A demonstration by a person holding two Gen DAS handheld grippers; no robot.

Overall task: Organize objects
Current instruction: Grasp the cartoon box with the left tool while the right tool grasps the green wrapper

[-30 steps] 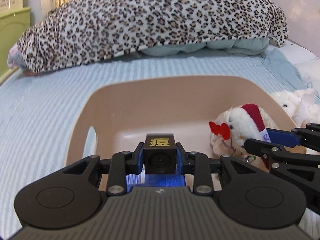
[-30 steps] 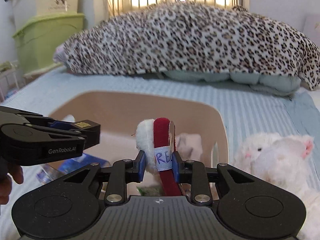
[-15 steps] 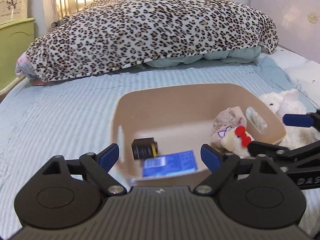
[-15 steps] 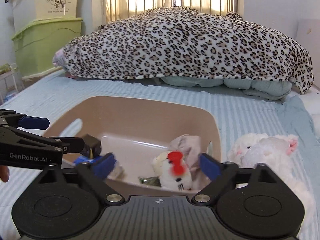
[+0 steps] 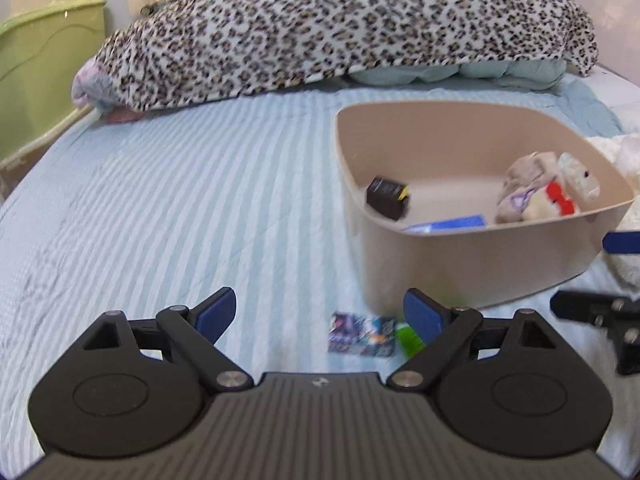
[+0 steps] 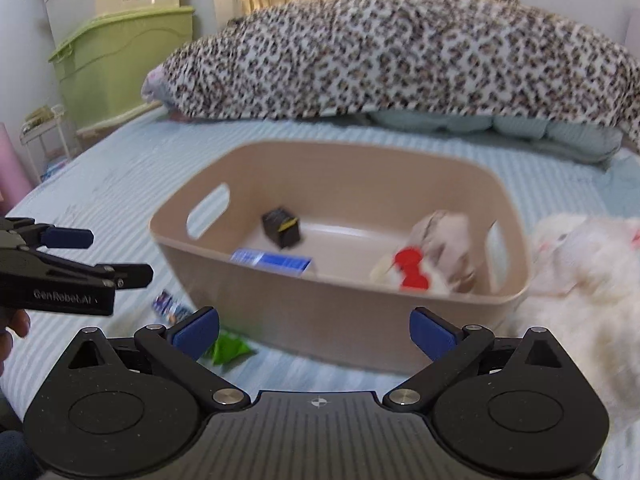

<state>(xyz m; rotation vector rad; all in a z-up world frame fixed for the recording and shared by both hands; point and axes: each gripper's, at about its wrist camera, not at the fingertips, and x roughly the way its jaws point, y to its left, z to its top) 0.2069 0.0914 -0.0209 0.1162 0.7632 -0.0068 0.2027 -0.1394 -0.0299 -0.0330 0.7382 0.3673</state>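
Our left gripper and right gripper had just spread their fingers, both empty; the black box and plush toy now lay in the tub, mid-frame, freeing us for the card below.

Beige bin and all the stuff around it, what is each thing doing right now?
Beige bin: upright on the bed, partly filled.
Black box: inside the bin, tilted.
Blue packet: lying flat in the bin.
Red-bow plush: in the bin, on its side.
White plush: outside, beside the bin.
Green wrapper: on the bed, outside.
Colorful card: flat on the bed.
Left gripper: fingers just opened, empty.
Right gripper: fingers just opened, empty.
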